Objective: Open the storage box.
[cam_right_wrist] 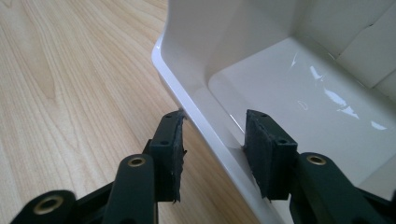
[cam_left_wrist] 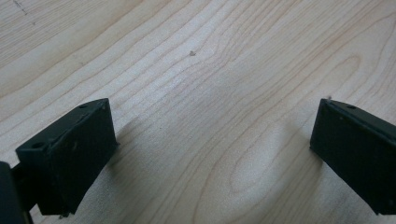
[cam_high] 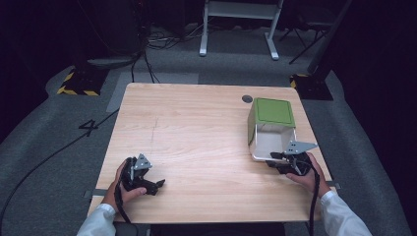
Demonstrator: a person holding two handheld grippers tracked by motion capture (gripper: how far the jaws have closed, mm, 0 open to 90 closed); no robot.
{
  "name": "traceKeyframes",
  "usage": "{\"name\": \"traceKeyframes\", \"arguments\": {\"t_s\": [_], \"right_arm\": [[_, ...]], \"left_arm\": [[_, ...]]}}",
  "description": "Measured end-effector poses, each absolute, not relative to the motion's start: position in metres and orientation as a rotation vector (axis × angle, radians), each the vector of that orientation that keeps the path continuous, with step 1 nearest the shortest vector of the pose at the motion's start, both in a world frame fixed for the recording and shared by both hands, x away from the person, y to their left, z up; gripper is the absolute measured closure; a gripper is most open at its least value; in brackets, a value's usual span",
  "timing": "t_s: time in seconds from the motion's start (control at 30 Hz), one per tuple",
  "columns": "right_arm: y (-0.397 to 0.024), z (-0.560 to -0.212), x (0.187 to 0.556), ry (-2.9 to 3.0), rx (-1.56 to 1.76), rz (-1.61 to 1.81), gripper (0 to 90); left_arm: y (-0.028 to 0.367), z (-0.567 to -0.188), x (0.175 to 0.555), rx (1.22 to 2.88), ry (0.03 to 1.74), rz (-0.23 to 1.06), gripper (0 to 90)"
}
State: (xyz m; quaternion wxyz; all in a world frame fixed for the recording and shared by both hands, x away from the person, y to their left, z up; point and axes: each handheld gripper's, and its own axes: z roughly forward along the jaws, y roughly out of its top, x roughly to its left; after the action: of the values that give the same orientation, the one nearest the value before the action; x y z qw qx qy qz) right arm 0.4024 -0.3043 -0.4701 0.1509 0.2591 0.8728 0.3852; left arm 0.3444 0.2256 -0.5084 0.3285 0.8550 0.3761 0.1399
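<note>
A bin with green outside and white inside lies on its side at the table's right, its opening facing the person. My right gripper is at the lower rim of that opening. In the right gripper view the gripper is open and straddles the white rim, one pad outside against the edge and one inside the bin. My left gripper rests near the table's front left. It stands wide open, with bare wood between its jaws.
The wooden table has a dark round cable hole near its far edge, just behind the bin. Beyond the table are grey carpet, a white frame's legs, cables and a black-yellow striped base.
</note>
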Motion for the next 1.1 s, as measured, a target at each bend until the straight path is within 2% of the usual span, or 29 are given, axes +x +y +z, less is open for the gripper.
{"name": "traceKeyframes", "arguments": {"t_s": [1.1], "right_arm": [[-0.308,-0.471,0.376,2.521,0.697,1.09,59.4]], "left_arm": [[0.226,-0.508,0.344,2.238,0.987,0.367,0.4]]}}
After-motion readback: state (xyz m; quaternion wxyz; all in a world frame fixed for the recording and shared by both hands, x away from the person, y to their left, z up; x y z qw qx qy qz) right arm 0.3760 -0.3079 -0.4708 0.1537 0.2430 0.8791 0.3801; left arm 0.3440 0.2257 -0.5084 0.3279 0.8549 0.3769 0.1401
